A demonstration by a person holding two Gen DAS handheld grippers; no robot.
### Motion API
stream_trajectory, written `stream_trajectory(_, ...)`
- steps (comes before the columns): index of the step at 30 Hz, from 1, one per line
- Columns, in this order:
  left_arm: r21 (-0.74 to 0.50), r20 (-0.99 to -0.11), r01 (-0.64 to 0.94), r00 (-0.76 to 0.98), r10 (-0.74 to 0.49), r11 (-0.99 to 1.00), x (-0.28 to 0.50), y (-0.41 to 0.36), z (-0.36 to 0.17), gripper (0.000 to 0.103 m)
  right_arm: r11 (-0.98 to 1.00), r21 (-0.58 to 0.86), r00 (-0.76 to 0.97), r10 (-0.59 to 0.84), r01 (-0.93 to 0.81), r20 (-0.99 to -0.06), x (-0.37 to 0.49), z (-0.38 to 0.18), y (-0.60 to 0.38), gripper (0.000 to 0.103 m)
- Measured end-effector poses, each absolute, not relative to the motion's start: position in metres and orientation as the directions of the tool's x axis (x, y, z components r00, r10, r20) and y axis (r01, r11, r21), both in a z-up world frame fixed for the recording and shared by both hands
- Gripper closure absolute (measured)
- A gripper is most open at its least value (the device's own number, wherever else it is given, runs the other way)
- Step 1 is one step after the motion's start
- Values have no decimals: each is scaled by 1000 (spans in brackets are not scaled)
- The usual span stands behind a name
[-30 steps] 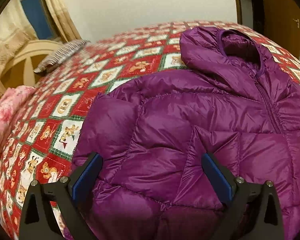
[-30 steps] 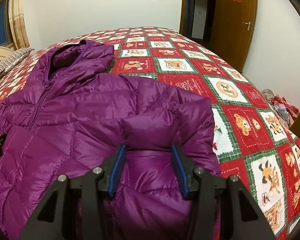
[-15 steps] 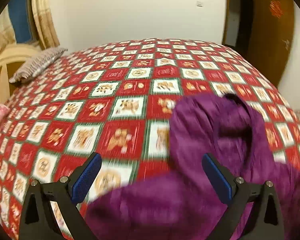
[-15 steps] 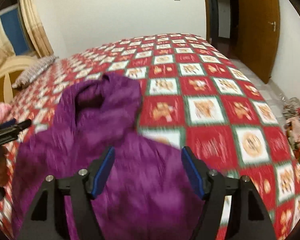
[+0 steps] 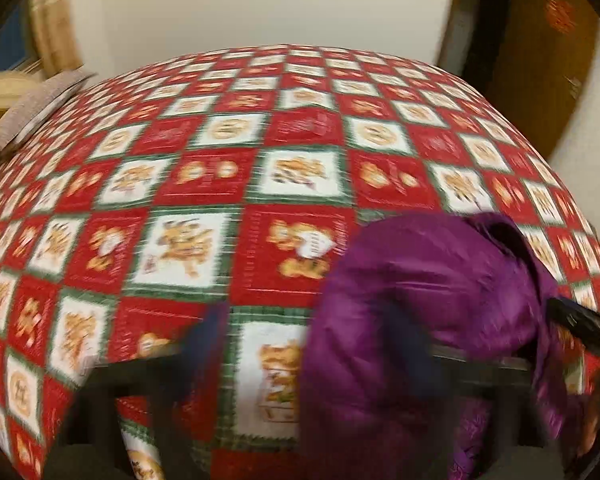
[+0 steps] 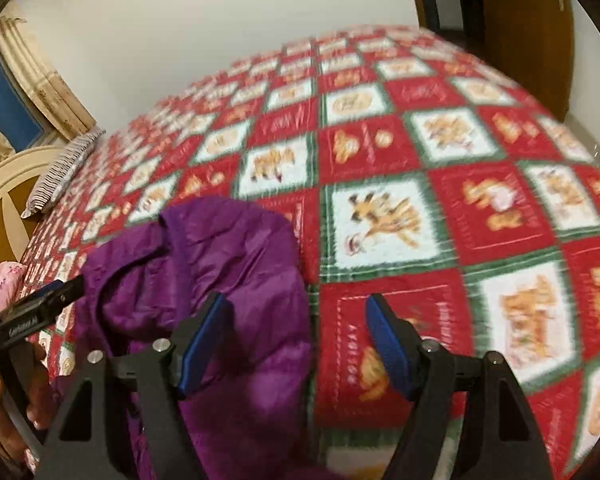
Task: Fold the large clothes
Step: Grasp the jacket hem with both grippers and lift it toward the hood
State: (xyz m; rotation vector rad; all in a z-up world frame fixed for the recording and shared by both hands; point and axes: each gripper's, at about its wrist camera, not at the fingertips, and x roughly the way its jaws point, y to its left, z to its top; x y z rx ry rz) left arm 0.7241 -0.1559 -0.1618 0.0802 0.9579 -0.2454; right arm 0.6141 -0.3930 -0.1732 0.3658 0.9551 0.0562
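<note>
Now both grippers are hovering over the hood end of a purple jacket [image 6: 204, 260] lying on a quilt [image 6: 400, 140].

Seen from the right wrist, the right gripper [image 6: 300, 340] is standing wide, its jaws having just been opening; only quilt is showing between them, and its left finger [image 6: 204, 340] is overlapping the jacket's edge. Seen from the left wrist, the left gripper [image 5: 310, 352] is badly blurred; its jaws have just been closing yet are standing apart, with quilt and the jacket's left edge between them, and no grip is showing. A hand [image 6: 4, 400] is holding that gripper beside the jacket. A pillow [image 6: 64, 168] is lying at the quilt's far left.
</note>
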Motion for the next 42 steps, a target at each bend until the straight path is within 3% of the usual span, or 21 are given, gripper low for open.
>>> stream_trajectory(1, -39, -826, 265, 533, -180, 963, 723, -159, -165, 97, 937, 333, 576, 216, 104, -789, 617, -177, -392, 41)
stream_trajectory(2, -39, -827, 278, 530, -188, 960, 721, -162, -166, 99, 939, 334, 576, 229, 81, -784, 617, -176, -390, 70)
stream_trajectory(3, -20, -809, 287, 559, -184, 958, 715, -164, -162, 99, 945, 321, 580, 227, 63, -783, 617, -175, -387, 85)
stream_trajectory(4, 19, -781, 299, 601, -173, 954, 708, -166, -155, 101, 954, 295, 591, 212, 46, -778, 613, -170, -382, 93)
stream_trajectory(11, 34, -693, 320, 690, -208, 947, 673, -153, -106, 103, 971, 232, 708, 203, -57, -677, 560, -119, -369, 98)
stream_trajectory(16, -26, -624, 358, 724, -295, 933, 626, -135, -75, 103, 974, 197, 767, 208, -109, -607, 512, -87, -358, 98)
stream_trajectory(18, 29, -621, 375, 733, -277, 927, 613, -140, -73, 103, 976, 160, 784, 212, -145, -583, 500, -81, -346, 98)
stream_trajectory(20, 46, -664, 347, 711, -231, 937, 618, -144, -77, 103, 985, 79, 780, 169, -153, -602, 500, -82, -333, 98)
stream_trajectory(22, -45, -714, 355, 642, -279, 934, 633, -142, -84, 102, 990, 79, 785, 138, -114, -604, 504, -80, -334, 98)
stream_trajectory(24, -121, -749, 348, 583, -316, 930, 650, -140, -96, 101, 989, 130, 767, 140, -75, -626, 513, -83, -344, 81)
stream_trajectory(25, -123, -761, 336, 573, -306, 934, 656, -140, -103, 99, 986, 157, 764, 138, -49, -631, 518, -84, -350, 43)
stream_trajectory(26, -117, -773, 326, 563, -292, 938, 664, -142, -109, 91, 985, 172, 777, 129, -27, -616, 518, -85, -357, 14)
stream_trajectory(27, -120, -785, 312, 551, -282, 942, 673, -142, -116, 84, 984, 175, 785, 119, -13, -607, 520, -86, -360, 13)
stream_trajectory(28, -133, -790, 293, 546, -280, 947, 682, -141, -121, 66, 985, 171, 779, 113, -7, -617, 526, -89, -364, 15)
stream_trajectory(30, -157, -787, 227, 559, -261, 961, 701, -135, -127, 40, 984, 176, 761, 105, 13, -640, 537, -95, -372, 19)
stream_trajectory(32, -207, -783, 175, 560, -270, 963, 718, -131, -132, 29, 977, 210, 743, 106, 48, -661, 557, -106, -386, 20)
stream_trajectory(35, -217, -816, 151, 513, -265, 964, 742, -140, -146, 28, 943, 321, 727, 160, 87, -668, 582, -119, -407, 20)
stream_trajectory(40, -185, -859, 247, 429, -279, 951, 750, -169, -184, 29, 886, 450, 618, 296, 107, -729, 622, -153, -413, 20)
stream_trajectory(42, -170, -809, 297, 502, -305, 939, 738, -172, -182, 57, 875, 474, 552, 349, 97, -757, 630, -172, -406, 30)
